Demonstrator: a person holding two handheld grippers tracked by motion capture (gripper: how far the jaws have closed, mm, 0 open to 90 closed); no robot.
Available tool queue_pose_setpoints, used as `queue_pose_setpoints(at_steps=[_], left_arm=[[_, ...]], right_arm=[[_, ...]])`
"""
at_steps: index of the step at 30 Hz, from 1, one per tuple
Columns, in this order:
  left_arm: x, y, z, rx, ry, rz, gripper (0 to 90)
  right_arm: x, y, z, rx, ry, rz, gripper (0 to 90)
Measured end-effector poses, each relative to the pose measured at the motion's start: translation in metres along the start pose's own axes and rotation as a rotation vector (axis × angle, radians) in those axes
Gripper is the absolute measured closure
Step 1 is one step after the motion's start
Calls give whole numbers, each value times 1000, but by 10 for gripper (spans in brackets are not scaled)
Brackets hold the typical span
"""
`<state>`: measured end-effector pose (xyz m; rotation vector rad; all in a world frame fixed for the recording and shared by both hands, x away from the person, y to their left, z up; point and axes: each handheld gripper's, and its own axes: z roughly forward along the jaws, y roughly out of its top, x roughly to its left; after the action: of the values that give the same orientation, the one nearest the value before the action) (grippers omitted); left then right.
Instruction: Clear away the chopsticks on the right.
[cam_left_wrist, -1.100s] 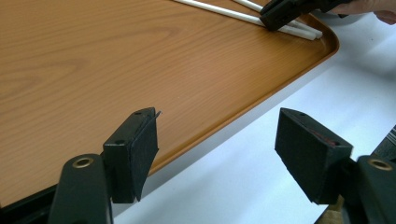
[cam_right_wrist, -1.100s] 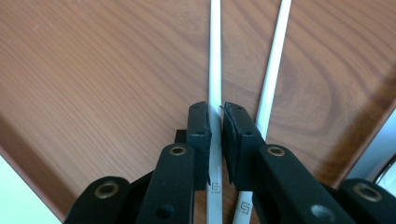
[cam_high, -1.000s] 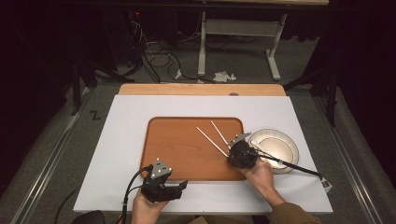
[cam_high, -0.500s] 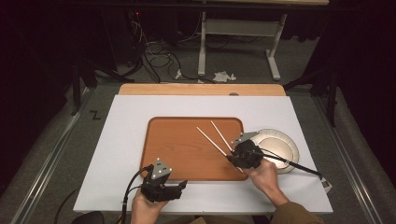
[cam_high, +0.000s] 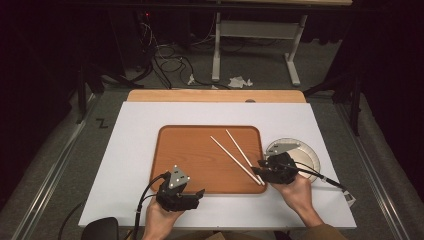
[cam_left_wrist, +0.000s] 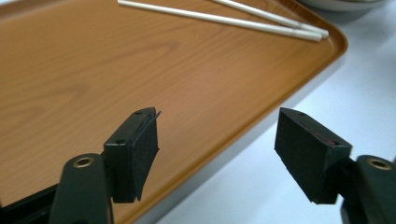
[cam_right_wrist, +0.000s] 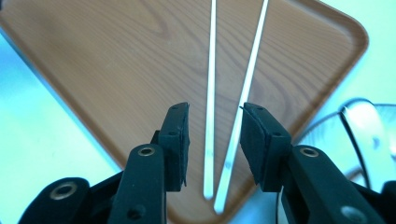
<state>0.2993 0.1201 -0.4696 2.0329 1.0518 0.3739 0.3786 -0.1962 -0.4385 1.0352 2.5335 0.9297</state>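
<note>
Dark floor strewn with cables surrounds a white-topped table (cam_high: 125, 150) whose far edge shows a strip of bare wood. Two white chopsticks (cam_high: 239, 157) lie on the right half of a brown wooden tray (cam_high: 190, 155), which sits in the middle of the table. They run from the tray's middle toward its near right corner, spread apart at the far ends and almost meeting at the near ends, which rest at the tray's rim.

At those near ends is the right claw (cam_right_wrist: 212, 140): its jaws have just been opening and now stand released, one on each side of the chopsticks' near ends, with the pads clear of both sticks. In the high view this claw (cam_high: 257, 170) sits at the tray's near right corner, held in the person's right hand (cam_high: 295, 192).

Just right of the tray, near the table's right edge, stands a pale round plate (cam_high: 307, 155).

Over the tray's near edge, left of its middle, the left claw (cam_left_wrist: 217, 140) hangs wide open with nothing between its jaws.
</note>
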Motion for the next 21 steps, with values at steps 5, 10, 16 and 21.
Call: queue_pose_setpoints(at_steps=[5, 10, 16, 21], left_arm=[[-1, 5, 6, 1, -16, 5, 311], [-1, 10, 13, 10, -41, 1, 311], [0, 16, 18, 27, -73, -22, 312], [-1, 16, 17, 17, -108, -44, 310]], right_arm=[[-1, -8, -15, -23, -4, 5, 618], [-4, -20, -25, -29, -10, 18, 615], [-5, -30, -29, -19, -29, 20, 617], [-2, -36, -32, -34, -52, 11, 610]])
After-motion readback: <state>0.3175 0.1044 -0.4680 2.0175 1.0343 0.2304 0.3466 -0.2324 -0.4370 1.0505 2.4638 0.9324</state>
